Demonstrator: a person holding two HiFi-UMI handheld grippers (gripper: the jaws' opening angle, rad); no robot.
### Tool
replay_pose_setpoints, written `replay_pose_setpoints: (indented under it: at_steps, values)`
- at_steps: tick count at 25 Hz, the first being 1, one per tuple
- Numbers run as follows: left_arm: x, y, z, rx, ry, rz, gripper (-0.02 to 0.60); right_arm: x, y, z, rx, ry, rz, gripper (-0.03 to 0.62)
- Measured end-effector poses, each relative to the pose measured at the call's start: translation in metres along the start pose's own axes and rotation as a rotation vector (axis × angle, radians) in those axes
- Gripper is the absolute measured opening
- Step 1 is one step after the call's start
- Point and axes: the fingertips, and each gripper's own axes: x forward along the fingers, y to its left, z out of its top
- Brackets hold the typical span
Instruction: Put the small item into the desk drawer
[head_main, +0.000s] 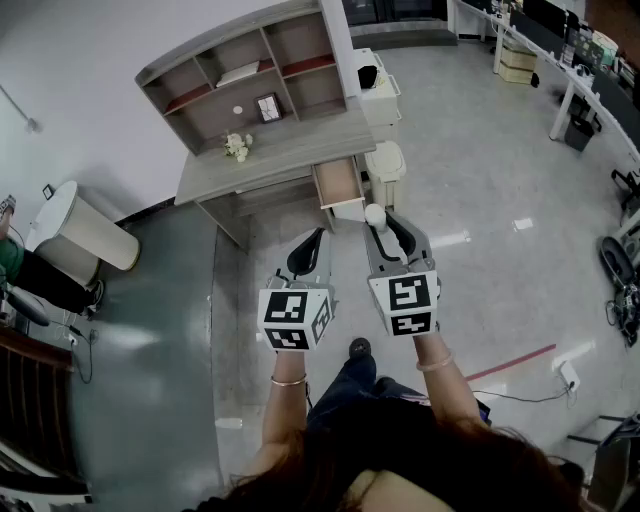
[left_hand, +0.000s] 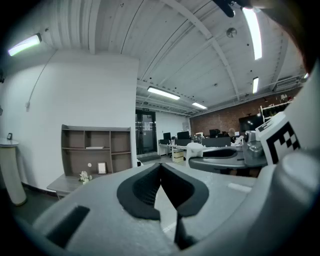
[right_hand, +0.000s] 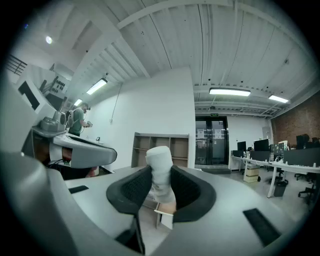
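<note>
Head view puts us standing before a grey counter (head_main: 280, 160) with a shelf unit (head_main: 250, 75) on top. The desk drawer (head_main: 338, 183) is pulled out at the counter's right end, its pale wooden inside open to us. Both tools are held level and point toward it.

The right fingers (head_main: 403, 235) are spread fairly wide and closed on the small item (head_main: 374, 214), a white, stubby cylinder with a rounded top. In the right gripper view the dark pads of the right fingers (right_hand: 131, 192) press on either side of the small item (right_hand: 160, 167) at about its middle. Its top stands clear above them, and the drawer (right_hand: 162, 212) shows just below it through the gap. The item is in the air, in front of the drawer and not yet over it.

The left fingers (head_main: 305, 252) hang beside the right ones. In the left gripper view the left fingers (left_hand: 142, 192) meet at their tips with nothing between them.

We judge the item to be light. Its surface looks matte and a little wrinkled, like wrapped paper or cloth, so it should give slightly under pressure and is unlikely to slip. It does not look fragile, though a hard squeeze might dent it. The present hold around the middle seems right to us, because it keeps the piece upright and balanced. A hold near the rounded top would risk letting it tip or squirt out.
</note>
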Motion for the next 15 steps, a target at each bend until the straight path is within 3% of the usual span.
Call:
replay_pose_setpoints:
  at_steps: [7,15]
  values:
    - [0.03,0.025,-0.006,0.025,0.018,-0.018,0.015,0.037,-0.002,-0.001,-0.012,-0.007,-0.023,0.12]
    - [0.06,0.065,-0.019,0.003,0.03,-0.031,0.015,0.088,0.001,-0.011,-0.024,0.016,-0.044,0.12]
